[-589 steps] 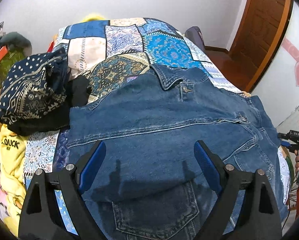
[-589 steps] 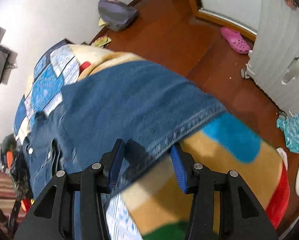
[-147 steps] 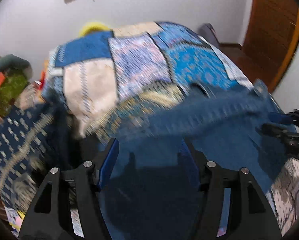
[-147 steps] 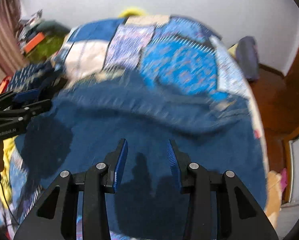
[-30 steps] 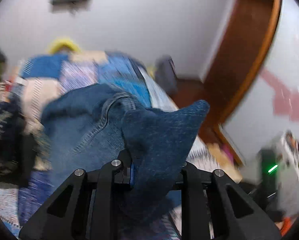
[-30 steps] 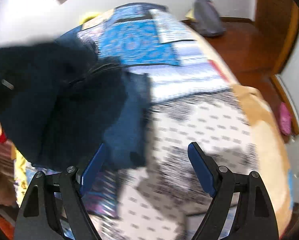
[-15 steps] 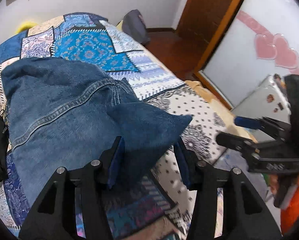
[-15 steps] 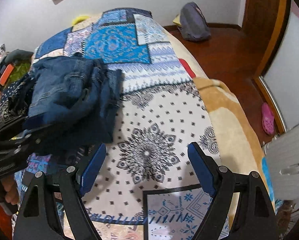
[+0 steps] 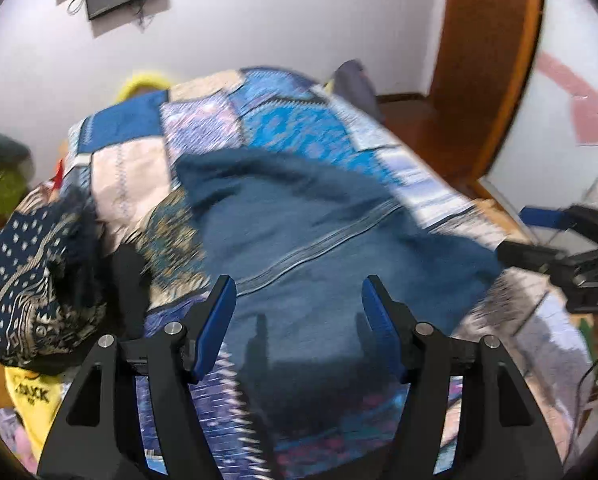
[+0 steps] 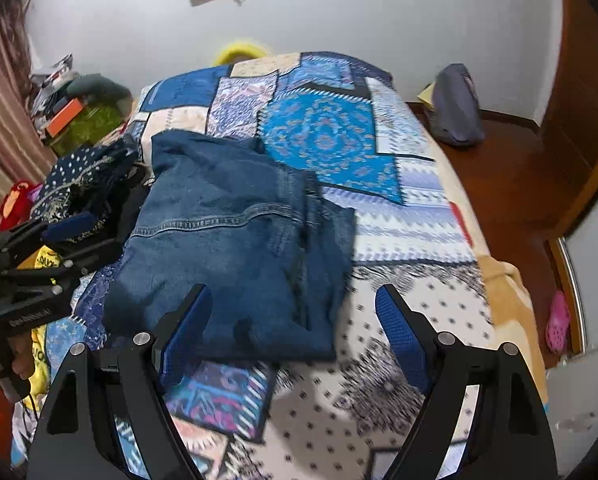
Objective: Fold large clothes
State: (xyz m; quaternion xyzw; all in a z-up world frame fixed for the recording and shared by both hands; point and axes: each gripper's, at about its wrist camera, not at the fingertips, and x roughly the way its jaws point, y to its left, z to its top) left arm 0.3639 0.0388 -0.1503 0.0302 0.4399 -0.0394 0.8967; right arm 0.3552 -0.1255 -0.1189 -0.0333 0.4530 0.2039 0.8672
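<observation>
A blue denim garment (image 10: 235, 240) lies folded into a compact stack on the patchwork bed (image 10: 399, 208). It also shows in the left wrist view (image 9: 319, 248), blurred. My left gripper (image 9: 299, 320) is open and empty, just above the near edge of the denim. My right gripper (image 10: 295, 328) is open and empty, over the denim's near right corner. The left gripper shows at the left of the right wrist view (image 10: 71, 236), and the right gripper at the right of the left wrist view (image 9: 539, 236).
A dark patterned pile of clothes (image 10: 79, 176) and a yellow garment (image 9: 31, 396) lie left of the denim. A grey bag (image 10: 455, 108) sits on the wooden floor beside the bed. A pink clog (image 10: 557, 322) lies near the door.
My left gripper has let go of the denim and opened wide. The folded denim now lies flat on the bed. The right gripper stays open and has drawn closer to the denim.
</observation>
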